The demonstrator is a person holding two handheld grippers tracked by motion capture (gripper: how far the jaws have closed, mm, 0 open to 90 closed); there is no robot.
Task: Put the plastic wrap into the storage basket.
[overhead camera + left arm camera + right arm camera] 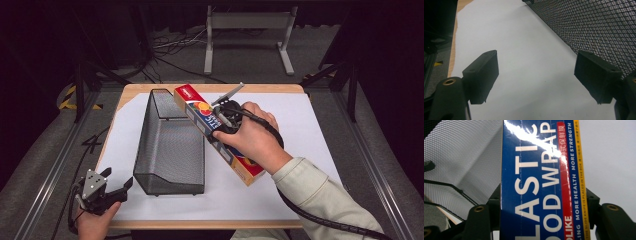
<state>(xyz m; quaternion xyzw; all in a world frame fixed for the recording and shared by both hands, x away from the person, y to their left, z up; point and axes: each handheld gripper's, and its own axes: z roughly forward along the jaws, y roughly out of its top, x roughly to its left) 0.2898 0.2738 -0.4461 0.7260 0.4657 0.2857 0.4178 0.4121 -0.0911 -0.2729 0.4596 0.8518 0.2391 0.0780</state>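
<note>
Plastic wrap box (218, 131) clamped across its width in right gripper (226, 120), slanting just beside mesh basket (170, 145) mid-table. Probably bound for the basket: lift clear of the rim, align lengthwise, lower level. Left gripper (107, 192) wide, empty, near front-left corner.

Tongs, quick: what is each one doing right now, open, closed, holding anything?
Left tongs: open, holding nothing, beside the mesh basket.
Right tongs: closed on the plastic wrap box.
</note>
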